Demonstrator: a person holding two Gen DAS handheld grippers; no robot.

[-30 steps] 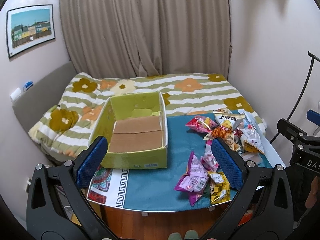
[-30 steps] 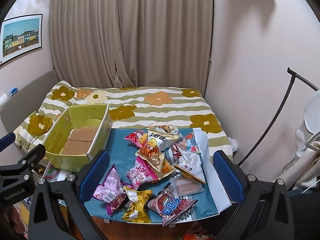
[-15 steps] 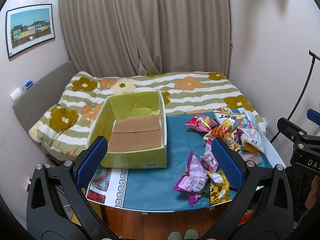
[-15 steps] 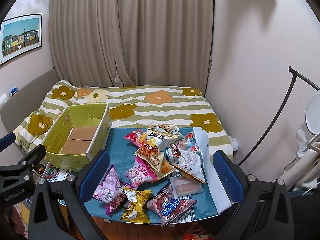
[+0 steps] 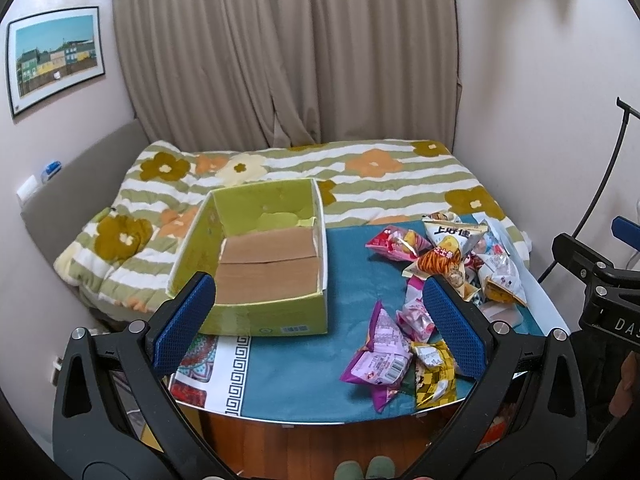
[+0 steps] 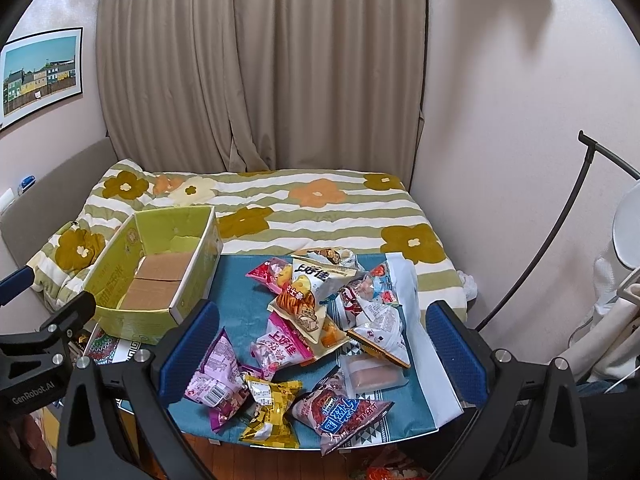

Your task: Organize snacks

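Both grippers hung above the near edge of the bench (image 5: 304, 364), and neither one had anything in it. The left gripper (image 5: 320, 322) had its blue-padded jaws spread wide, open air between them. Same story on the right gripper (image 6: 322, 354): jaws well apart, clamped on nothing. The green cardboard box (image 5: 256, 256) sat on the bench's left side, open-topped, bare brown flaps showing on its floor. The snacks (image 6: 320, 320) lay in a loose heap on the right side, well apart from the box, packets overlapping one another. Nearest the front edge there was a purple packet (image 6: 218, 380), a yellow packet (image 6: 268, 410) touching it, and a red-and-blue packet (image 6: 340, 408) just beside that. A clear-wrapped pink item (image 6: 370, 374) rested behind them. Beyond the bench, a bed (image 6: 320, 208) with a flowered striped cover ran back to the curtains (image 6: 256, 64).
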